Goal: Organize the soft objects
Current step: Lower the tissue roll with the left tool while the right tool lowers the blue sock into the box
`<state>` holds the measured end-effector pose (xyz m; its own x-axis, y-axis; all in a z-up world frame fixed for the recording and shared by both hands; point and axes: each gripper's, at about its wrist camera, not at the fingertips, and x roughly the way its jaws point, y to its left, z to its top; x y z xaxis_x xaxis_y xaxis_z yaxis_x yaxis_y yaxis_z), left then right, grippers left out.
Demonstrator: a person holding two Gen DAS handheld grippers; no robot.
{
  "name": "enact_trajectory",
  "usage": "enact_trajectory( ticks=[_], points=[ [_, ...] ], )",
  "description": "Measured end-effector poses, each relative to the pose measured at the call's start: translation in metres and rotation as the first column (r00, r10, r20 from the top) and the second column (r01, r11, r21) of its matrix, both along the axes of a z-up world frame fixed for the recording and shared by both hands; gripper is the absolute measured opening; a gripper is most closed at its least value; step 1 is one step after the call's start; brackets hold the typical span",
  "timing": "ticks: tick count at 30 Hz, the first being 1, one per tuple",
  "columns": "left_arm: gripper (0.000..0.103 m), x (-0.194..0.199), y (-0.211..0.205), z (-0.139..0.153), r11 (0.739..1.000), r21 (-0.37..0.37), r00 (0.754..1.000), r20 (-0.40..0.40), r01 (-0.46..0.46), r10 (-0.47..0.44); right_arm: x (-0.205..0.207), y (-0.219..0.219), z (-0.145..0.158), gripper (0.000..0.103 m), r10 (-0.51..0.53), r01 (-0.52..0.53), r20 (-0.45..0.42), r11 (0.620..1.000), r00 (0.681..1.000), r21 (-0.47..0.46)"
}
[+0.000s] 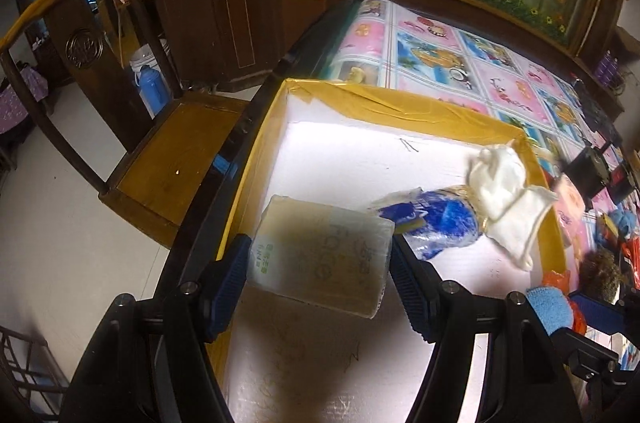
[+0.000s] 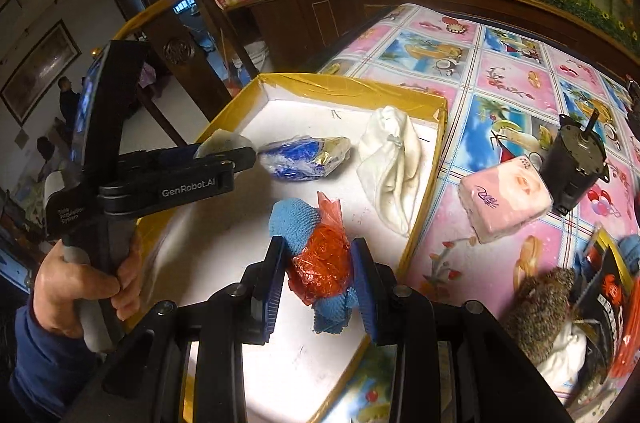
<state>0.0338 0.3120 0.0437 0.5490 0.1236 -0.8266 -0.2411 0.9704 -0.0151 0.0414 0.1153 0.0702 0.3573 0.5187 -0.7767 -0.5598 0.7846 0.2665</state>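
Soft objects were split between the box and the table when you reached in with both tools. Your left gripper (image 1: 318,265) pointed steeply down over the yellow-rimmed box (image 1: 400,107), its blue pads clamped on the sides of a pale tissue pack (image 1: 320,259) that hung above the white floor near the box's left wall. Your left hand (image 2: 80,287) wrapped the handle from below, the blue sleeve (image 2: 44,355) trailing toward you. Your right gripper (image 2: 320,287) also angled downward over the near part of the box, jaws set narrow and squeezing a bundle of blue cloth with orange plastic (image 2: 320,263). Already lying on the box floor were a blue-and-white packet (image 2: 304,155) and, just beside it, a white cloth (image 2: 390,167) draped toward the right wall. Outside the box, on the patterned tablecloth (image 2: 500,71), a pink tissue pack (image 2: 504,199) sat touching a black motor (image 2: 576,159), with a brown furry item (image 2: 540,311) nearer you.
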Motion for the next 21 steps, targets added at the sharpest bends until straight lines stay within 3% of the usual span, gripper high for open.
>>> enact_trajectory(
  ticks=[15, 21],
  points=[
    [0.069, 0.003, -0.002, -0.001, 1.000, -0.001, 0.999, 0.035, -0.003, 0.003, 0.022, 0.013, -0.025, 0.036, -0.050, 0.050, -0.024, 0.999, 0.998, -0.022],
    [0.071, 0.007, -0.006, -0.002, 1.000, -0.014, 1.000, 0.028, 0.012, -0.012, 0.019, 0.013, -0.024, 0.041, -0.035, 0.034, -0.019, 0.999, 0.999, -0.014]
  ],
)
